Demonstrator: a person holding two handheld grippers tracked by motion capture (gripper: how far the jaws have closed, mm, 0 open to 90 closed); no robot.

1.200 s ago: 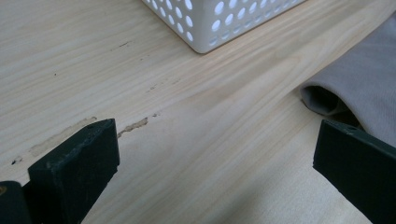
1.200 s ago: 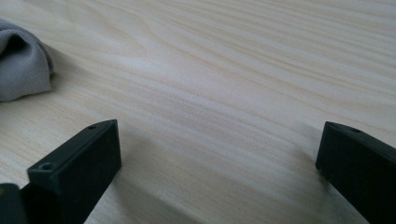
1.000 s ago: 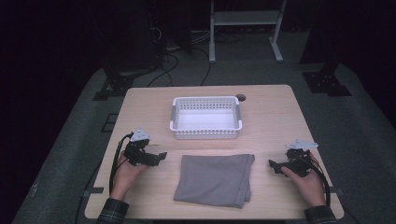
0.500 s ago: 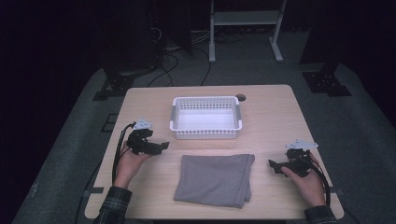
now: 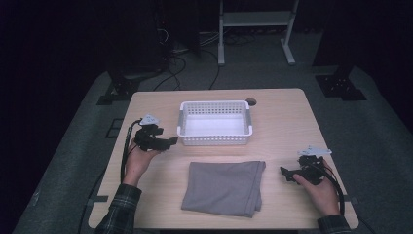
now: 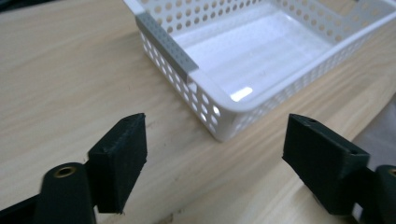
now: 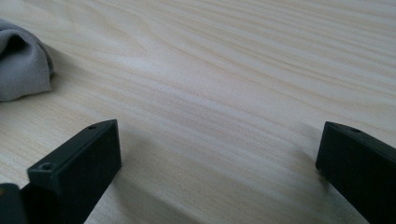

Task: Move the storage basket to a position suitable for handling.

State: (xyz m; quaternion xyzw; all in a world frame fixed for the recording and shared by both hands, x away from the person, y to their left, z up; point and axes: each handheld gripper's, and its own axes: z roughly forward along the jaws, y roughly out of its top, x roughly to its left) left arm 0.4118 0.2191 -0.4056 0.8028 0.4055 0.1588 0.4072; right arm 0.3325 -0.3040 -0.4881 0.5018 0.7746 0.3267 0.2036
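High view, left gripper: we see the left gripper [image 5: 170,142] has moved up and inward since the earlier frames, from beside the cloth's left edge to just off the basket's [image 5: 215,139] front left corner.
High view, right gripper: the right gripper [image 5: 284,172] has stayed where it was, resting near the table's [image 5: 282,117] right front, a little way from the cloth [image 5: 224,187].
High view, cloth: it lies folded and flat in front of the basket, untouched and unmoved.
Left gripper view: our jaws stand wide apart with nothing between them; the basket's [image 6: 219,126] near corner sits just ahead, empty inside.
Right gripper view: the jaws are spread wide over bare wood, holding nothing; a rumpled corner of the cloth [image 7: 23,70] shows at the far left.
What it means: we judge the left hand is heading for the basket rather than the cloth, perhaps to steady or shift it, while the cloth waits.
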